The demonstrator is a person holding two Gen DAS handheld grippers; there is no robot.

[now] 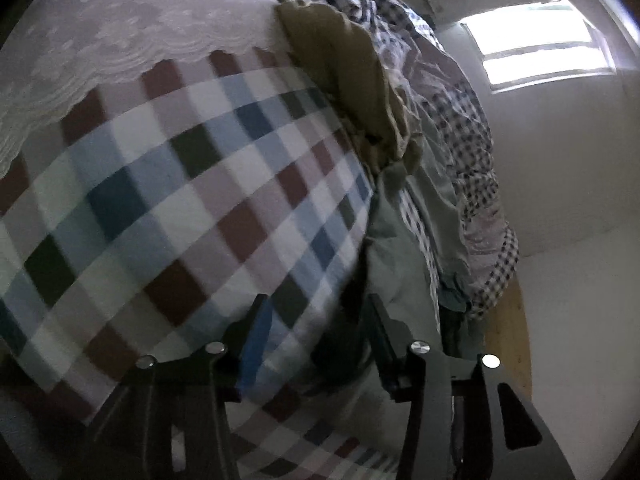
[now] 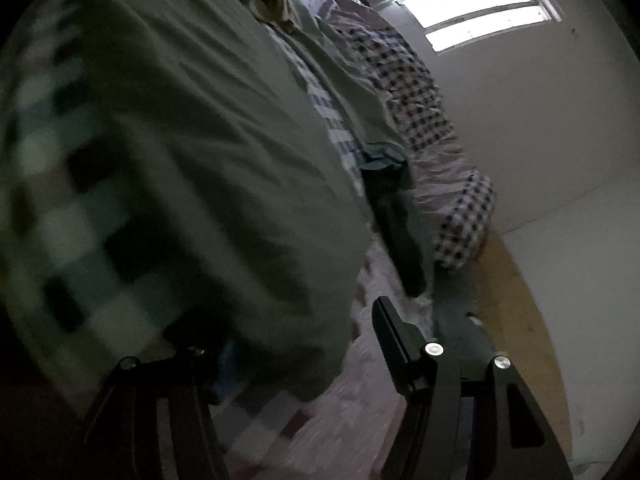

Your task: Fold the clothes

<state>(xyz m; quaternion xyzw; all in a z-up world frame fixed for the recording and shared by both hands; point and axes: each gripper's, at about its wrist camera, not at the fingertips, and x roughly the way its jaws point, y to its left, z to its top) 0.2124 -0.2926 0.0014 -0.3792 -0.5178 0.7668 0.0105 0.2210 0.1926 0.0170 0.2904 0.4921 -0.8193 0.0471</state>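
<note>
Two grippers over a bed, both pointing down and forward. Nearest in the left wrist view: left gripper [image 1: 316, 320], jaws spread, pads pressing on nothing, checked blanket [image 1: 180, 184] and a dark fold of cloth showing in the gap. Just past the right-hand jaw, edge of a green garment [image 1: 400, 264] lying on the blanket. Beyond, up the right side of the bed: an olive cloth [image 1: 352, 80] crumpled on a pile of small-check bedding [image 1: 472, 148]. Far left, a white lace cover [image 1: 120, 28] overlapping the blanket's far end. Farthest: white wall and a bright window [image 1: 536, 44]. Nearest in the right wrist view: right gripper [image 2: 288, 340], jaws spread wide, green garment [image 2: 208, 152] draped across the left finger and filling the gap, right finger clear of it; no pinch visible. Blanket [image 2: 60, 200] blurred at left. Past the garment, a dark cloth [image 2: 400, 232] beside the bedding [image 2: 420, 108]. Yellow floor [image 2: 520, 300] to the right, then wall and window [image 2: 472, 8].
</note>
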